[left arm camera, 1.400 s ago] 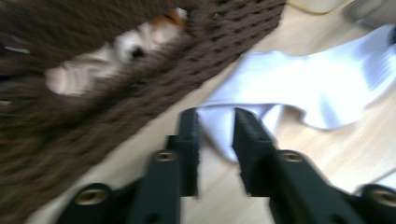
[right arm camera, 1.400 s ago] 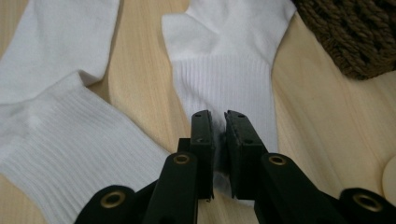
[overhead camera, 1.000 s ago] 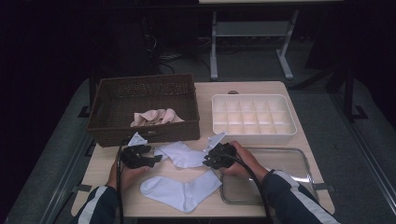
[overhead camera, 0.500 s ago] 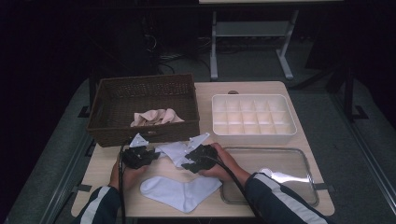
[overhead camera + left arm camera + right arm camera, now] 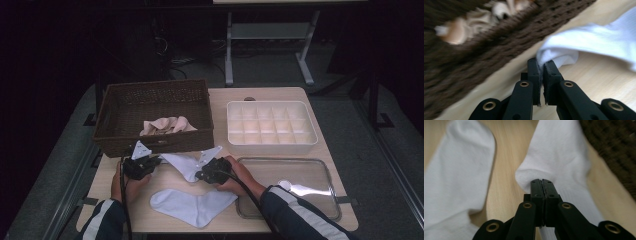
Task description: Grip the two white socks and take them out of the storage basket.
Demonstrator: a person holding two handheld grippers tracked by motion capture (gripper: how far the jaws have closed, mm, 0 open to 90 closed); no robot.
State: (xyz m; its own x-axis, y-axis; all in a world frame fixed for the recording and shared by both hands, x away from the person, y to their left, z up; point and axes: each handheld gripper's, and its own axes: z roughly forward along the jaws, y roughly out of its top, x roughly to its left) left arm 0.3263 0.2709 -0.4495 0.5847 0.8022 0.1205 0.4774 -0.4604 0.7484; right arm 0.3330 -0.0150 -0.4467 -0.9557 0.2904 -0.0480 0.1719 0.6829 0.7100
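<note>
A white sock [image 5: 187,163] lies crumpled on the wooden table [image 5: 260,92] just in front of the basket, between my two grippers. My left gripper [image 5: 159,161] is shut on the sock's left edge; in the left gripper view the jaws [image 5: 541,62] pinch a fold of its white cloth [image 5: 564,52]. My right gripper [image 5: 199,176] has just closed and is shut on the sock's right end; in the right gripper view its tips [image 5: 541,181] bite into the rounded end of the sock [image 5: 559,152]. A second white sock [image 5: 192,205] lies flat near the front edge, also at the left [image 5: 456,170].
A dark woven basket [image 5: 155,100] holding beige socks [image 5: 165,125] stands at the back left, close behind the grippers. A white divided box [image 5: 272,125] stands at the back right. A clear shallow tray [image 5: 300,180] lies at the front right.
My right gripper has moved left onto the sock and shut on it. The left gripper has closed on the sock's other edge without shifting. The sock has bunched up between them.
</note>
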